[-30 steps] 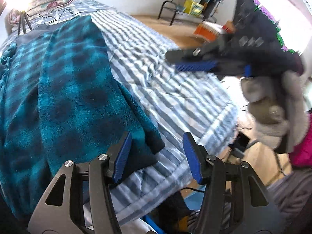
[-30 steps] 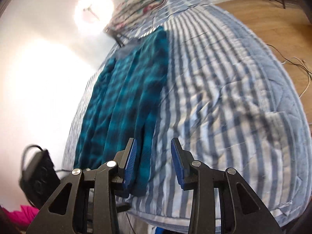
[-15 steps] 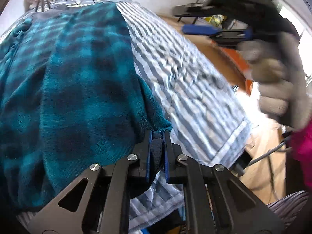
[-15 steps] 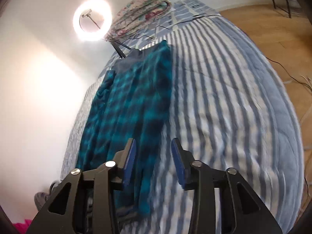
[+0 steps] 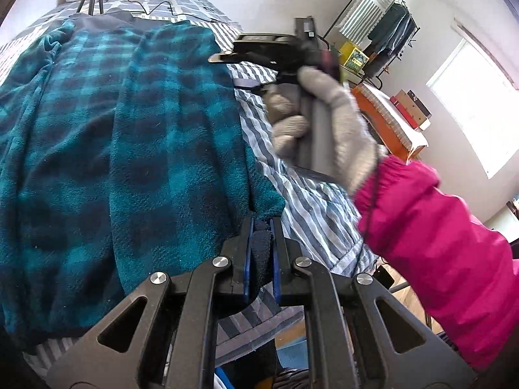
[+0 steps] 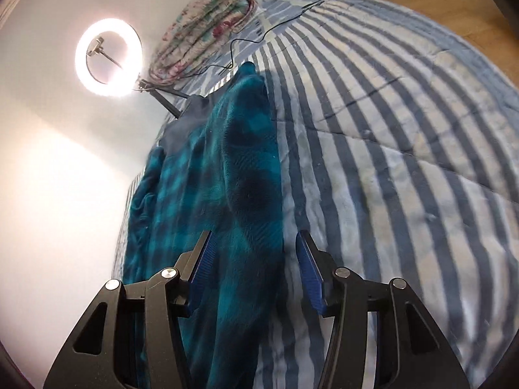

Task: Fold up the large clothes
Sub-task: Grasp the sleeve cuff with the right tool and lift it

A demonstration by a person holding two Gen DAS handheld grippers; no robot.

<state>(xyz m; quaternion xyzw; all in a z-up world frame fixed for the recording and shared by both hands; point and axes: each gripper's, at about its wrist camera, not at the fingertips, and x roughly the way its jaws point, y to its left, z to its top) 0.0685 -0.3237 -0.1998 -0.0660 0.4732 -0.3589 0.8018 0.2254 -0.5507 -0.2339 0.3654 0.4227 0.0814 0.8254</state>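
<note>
Teal plaid fleece spread lengthwise along left side of striped bed, dark collar end far off by tripod. Left gripper clamped on dark near corner of fleece, jaws together with cloth bunched between blue pads. Only in left wrist view: right gripper held aloft over fleece's right edge by gloved hand in pink sleeve; clothes rack and window behind. Only in right wrist view: right gripper with jaws wide apart, straddling fleece's right edge without touching; lit ring light on wall side, folded floral quilt at head of bed, wooden floor beyond.
</note>
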